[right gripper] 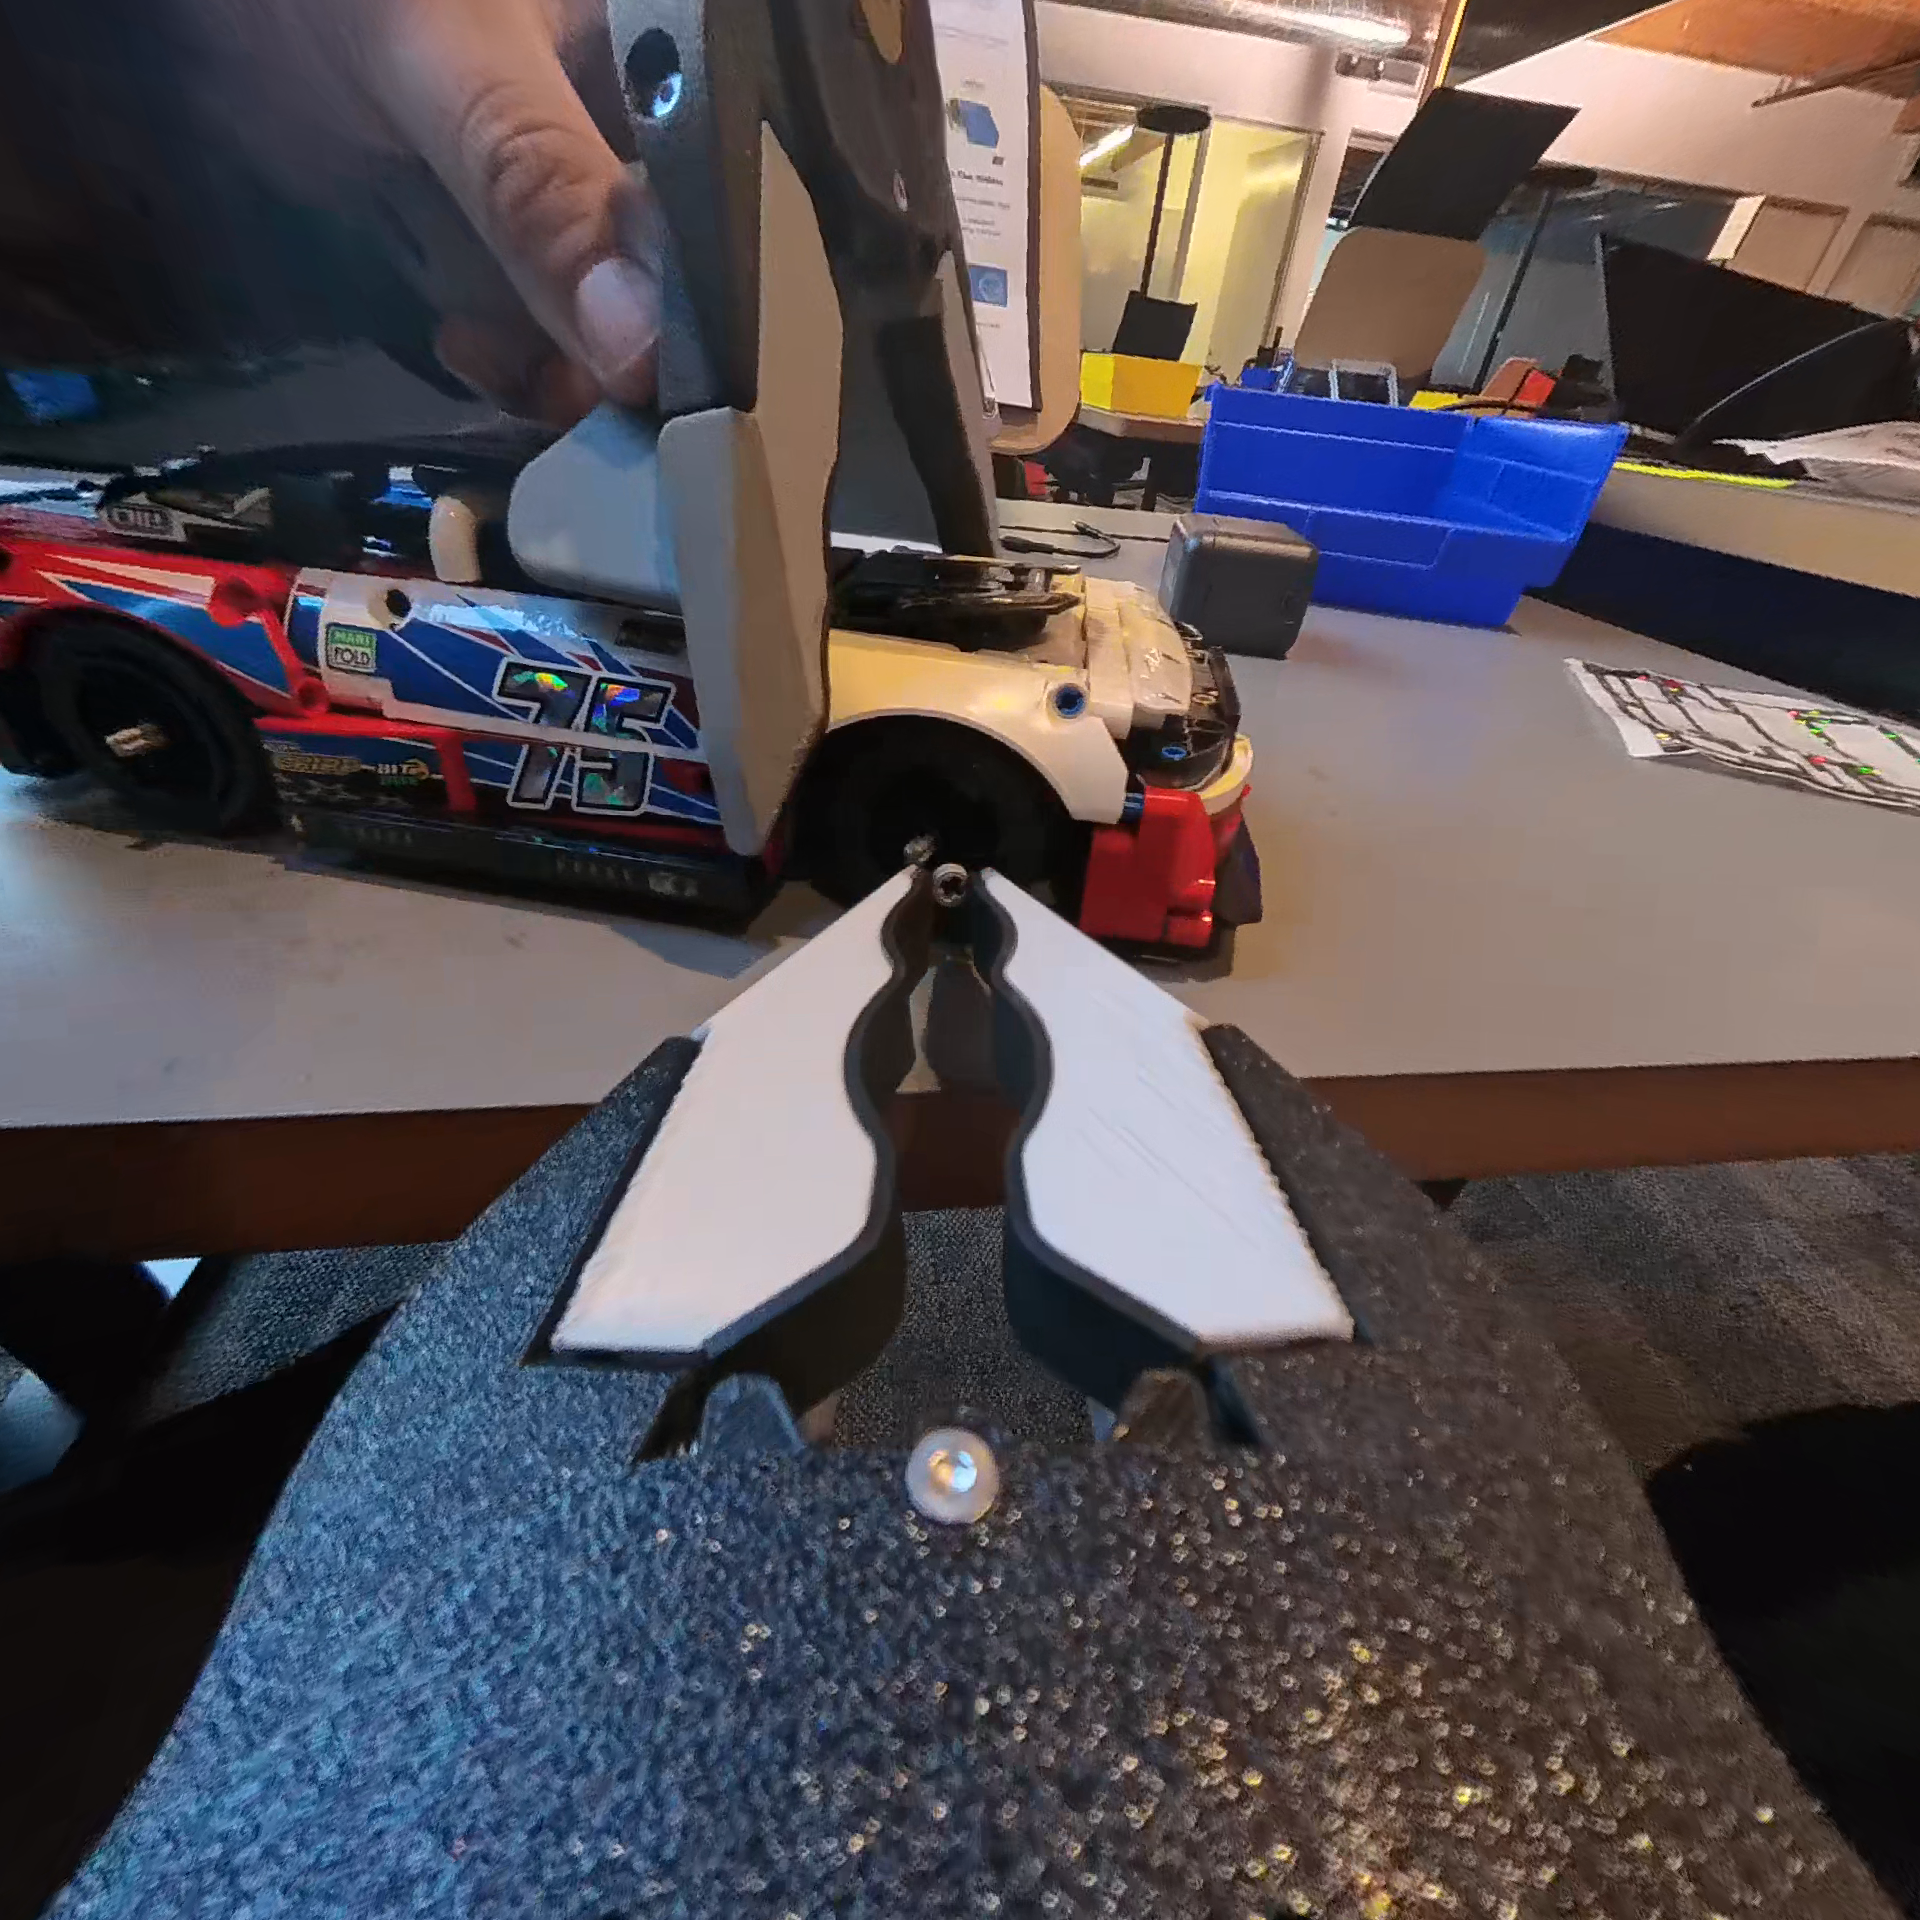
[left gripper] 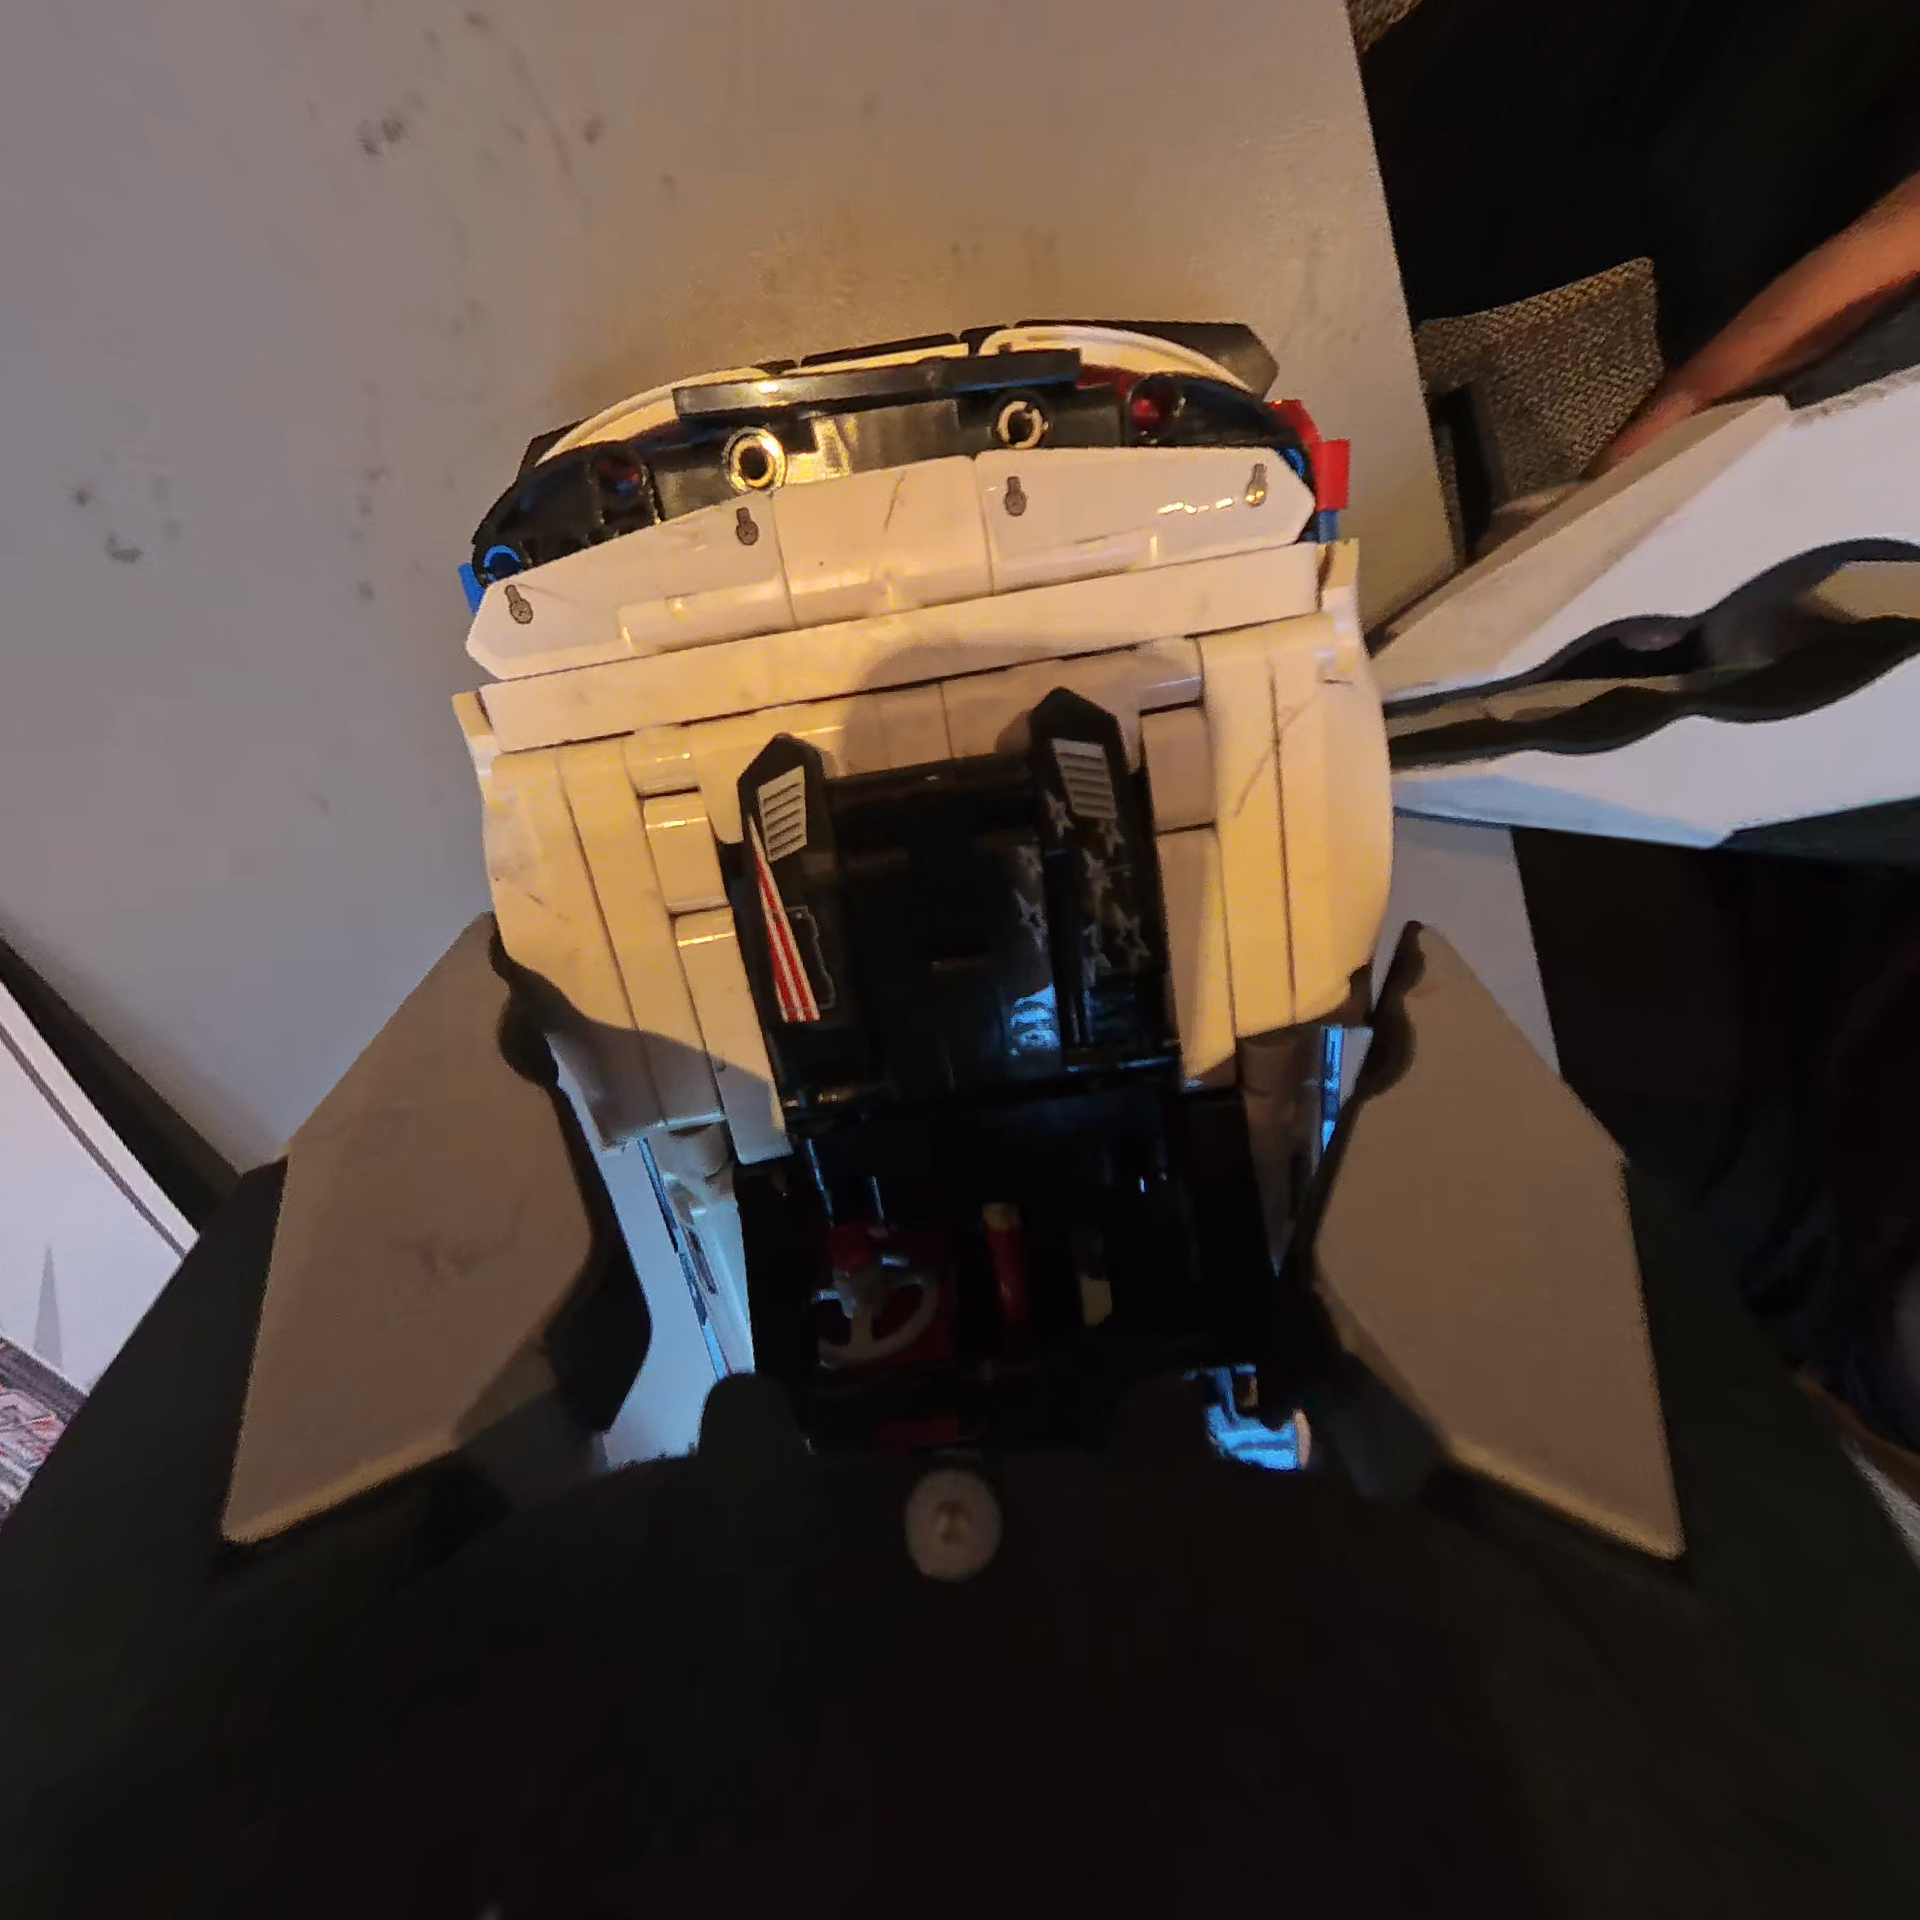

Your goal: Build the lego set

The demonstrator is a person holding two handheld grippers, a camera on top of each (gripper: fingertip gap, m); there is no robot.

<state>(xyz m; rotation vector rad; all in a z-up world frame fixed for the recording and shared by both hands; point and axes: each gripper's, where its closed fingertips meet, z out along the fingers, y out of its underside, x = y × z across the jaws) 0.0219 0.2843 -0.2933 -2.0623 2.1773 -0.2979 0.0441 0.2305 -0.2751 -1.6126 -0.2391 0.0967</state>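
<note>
While my left gripper [left gripper: 940,1039] clamps the car [right gripper: 644,717] from above across its cabin, my right gripper [right gripper: 940,883] comes in low from the table [right gripper: 1455,883] edge, tips pressed nearly together on a small silver pin [right gripper: 948,885]. Broadside to me, the car has its nose to my right and the front wheel hub [right gripper: 920,847] just ahead of the tips.

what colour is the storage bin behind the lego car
Blue. The storage bin shows best in the right wrist view, behind the lego car.
</note>
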